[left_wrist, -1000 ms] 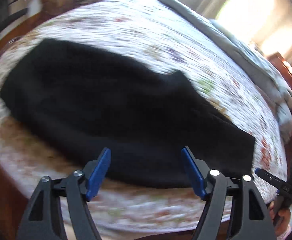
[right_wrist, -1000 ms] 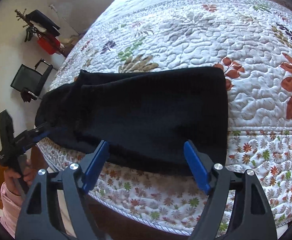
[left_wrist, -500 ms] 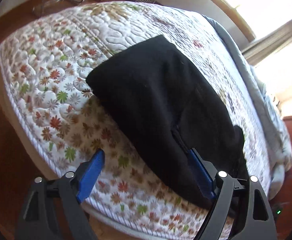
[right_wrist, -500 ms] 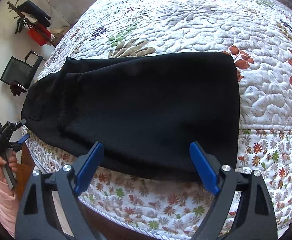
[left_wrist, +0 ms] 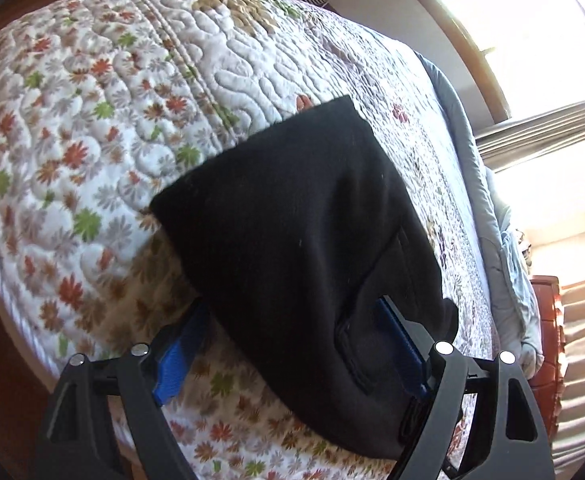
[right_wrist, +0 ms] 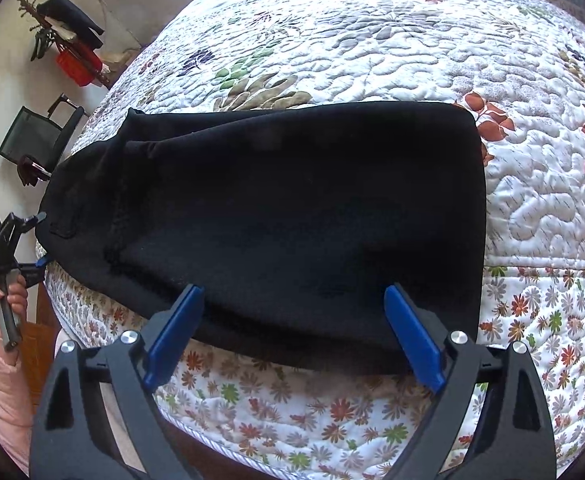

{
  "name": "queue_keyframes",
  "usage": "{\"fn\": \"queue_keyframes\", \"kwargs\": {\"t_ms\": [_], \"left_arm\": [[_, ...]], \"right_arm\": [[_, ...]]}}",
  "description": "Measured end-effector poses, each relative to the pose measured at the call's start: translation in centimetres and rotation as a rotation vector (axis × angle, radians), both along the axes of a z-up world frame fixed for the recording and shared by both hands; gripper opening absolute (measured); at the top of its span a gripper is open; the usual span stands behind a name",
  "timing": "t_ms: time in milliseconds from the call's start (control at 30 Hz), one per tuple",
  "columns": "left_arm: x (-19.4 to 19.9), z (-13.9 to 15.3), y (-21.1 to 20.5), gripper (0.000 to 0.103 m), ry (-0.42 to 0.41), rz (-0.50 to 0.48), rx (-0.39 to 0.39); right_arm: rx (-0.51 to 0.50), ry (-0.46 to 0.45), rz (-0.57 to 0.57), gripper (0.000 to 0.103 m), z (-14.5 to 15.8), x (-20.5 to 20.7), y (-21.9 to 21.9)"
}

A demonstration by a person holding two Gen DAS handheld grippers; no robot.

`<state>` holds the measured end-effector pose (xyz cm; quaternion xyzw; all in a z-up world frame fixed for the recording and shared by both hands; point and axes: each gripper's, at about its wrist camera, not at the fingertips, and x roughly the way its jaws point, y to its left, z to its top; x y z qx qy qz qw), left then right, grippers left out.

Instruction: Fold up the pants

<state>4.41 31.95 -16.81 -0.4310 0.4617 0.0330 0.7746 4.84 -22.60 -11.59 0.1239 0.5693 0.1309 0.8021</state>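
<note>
I see the black fleece pants (right_wrist: 292, 208) lying folded lengthwise on the white quilted floral bedspread (right_wrist: 372, 48), near the bed's edge. My right gripper (right_wrist: 294, 334) has just been spreading its blue fingers (right_wrist: 410, 338); they straddle the pants' near edge, released, gripping nothing. My left gripper (left_wrist: 292, 346) hovers at the pocket end, fingers (left_wrist: 180, 350) spread wide on either side of the cloth, unclenched.

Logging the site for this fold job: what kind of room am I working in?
Most likely a bedroom. The black pants lie on a bed covered with a floral quilt, gray bedding is bunched along its far side, and a bright window stands beyond it.
</note>
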Motion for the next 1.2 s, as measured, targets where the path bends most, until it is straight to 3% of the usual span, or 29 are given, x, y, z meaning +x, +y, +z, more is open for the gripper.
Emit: {"fn": "queue_keyframes", "kwargs": {"t_ms": [267,333,367,567,767,1033,1200], "left_arm": [[1.5,-0.9,1.6,0.082,0.002,0.074,-0.100],[1.2,-1.1,1.9,0.072,0.006,0.095,-0.092],[1.0,-1.2,2.0,0.055,0.018,0.106,-0.072],[-0.3,-0.9,2.0,0.020,-0.058,0.093,-0.115],[-0.3,2.5,0.1,0.013,-0.168,0.036,-0.093],[-0.8,8.9,-6.8,0.012,-0.340,-0.138,0.130],[-1.2,11.2,-12.3,0.012,-0.393,-0.285,0.248]], "right_arm": [[0.009,-0.006,0.004,0.093,-0.2,0.1,-0.1],[0.007,-0.010,0.009,0.094,-0.3,0.1,0.0],[0.007,-0.011,0.010,0.094,-0.3,0.1,0.0],[0.005,-0.022,0.021,0.096,-0.4,0.0,0.1],[0.040,-0.029,0.007,0.096,-0.3,-0.1,-0.3],[0.079,-0.035,-0.002,0.096,-0.2,-0.1,-0.8],[0.092,-0.040,-0.003,0.095,-0.2,-0.2,-1.0]]}}
